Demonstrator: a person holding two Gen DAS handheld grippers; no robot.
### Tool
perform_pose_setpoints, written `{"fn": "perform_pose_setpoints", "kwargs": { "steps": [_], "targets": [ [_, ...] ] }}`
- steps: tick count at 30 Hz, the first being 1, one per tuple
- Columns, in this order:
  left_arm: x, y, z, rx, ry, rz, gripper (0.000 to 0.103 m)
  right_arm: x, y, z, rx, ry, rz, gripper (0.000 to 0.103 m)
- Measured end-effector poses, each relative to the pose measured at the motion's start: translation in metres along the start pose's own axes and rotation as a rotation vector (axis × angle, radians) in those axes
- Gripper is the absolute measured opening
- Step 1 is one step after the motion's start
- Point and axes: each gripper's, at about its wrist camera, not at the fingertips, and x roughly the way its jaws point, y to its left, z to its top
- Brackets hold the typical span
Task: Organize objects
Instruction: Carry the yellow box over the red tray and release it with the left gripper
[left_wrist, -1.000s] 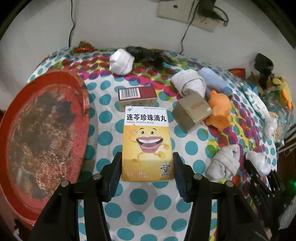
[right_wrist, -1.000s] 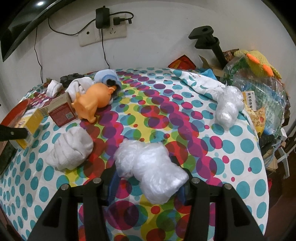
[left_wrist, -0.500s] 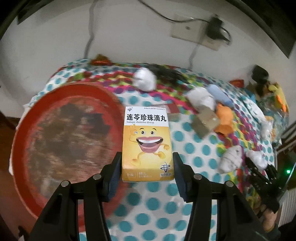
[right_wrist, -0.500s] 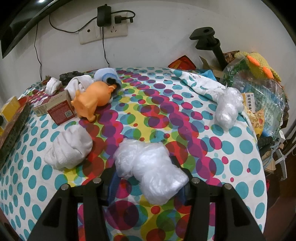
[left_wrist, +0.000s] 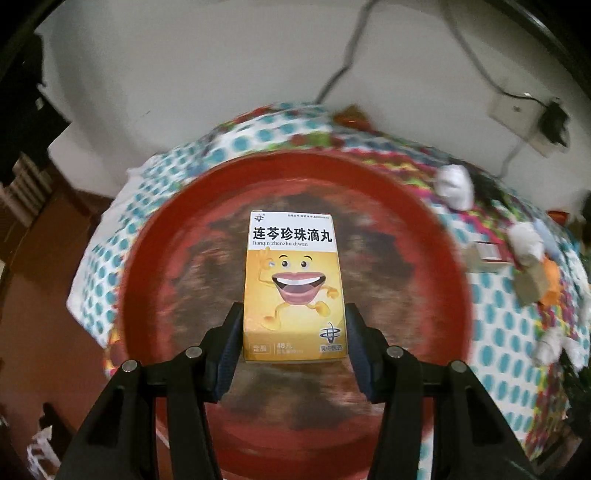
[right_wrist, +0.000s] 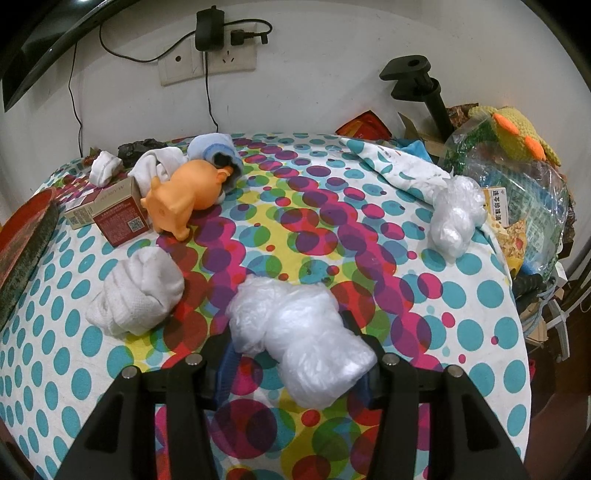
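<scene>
A: Left gripper (left_wrist: 294, 328) has swung over from the dotted tablecloth (left_wrist: 517, 354); it's now above the red tray (left_wrist: 147, 280), background smeared.
B: Grip state?
A: Clamped on the yellow medicine box (left_wrist: 294, 284), pads on both lower sides, box upright over tray centre, in the air as far as I can tell.
B: Right gripper (right_wrist: 295, 363)?
A: Hasn't moved. Clenched around the white plastic bag wad (right_wrist: 299, 336) on the cloth. Rolled white sock (right_wrist: 136, 291) just to its left.

left gripper (left_wrist: 294, 338) | carried yellow box (left_wrist: 293, 284) from tablecloth to over red tray (left_wrist: 147, 266)
</scene>
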Motion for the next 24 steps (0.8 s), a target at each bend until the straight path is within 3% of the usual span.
{"fn": "perform_pose_setpoints", "kwargs": {
  "steps": [9,24],
  "targets": [
    [0.024,0.059,0.001,-0.063,0.028,0.066,0.049,0.0,0.0,0.0,0.0,0.0,-0.001,0.051],
    [0.043,0.088,0.004,-0.086,0.059,0.092,0.05,0.0,0.0,0.0,-0.001,0.001,-0.002,0.051]
  ]
}}
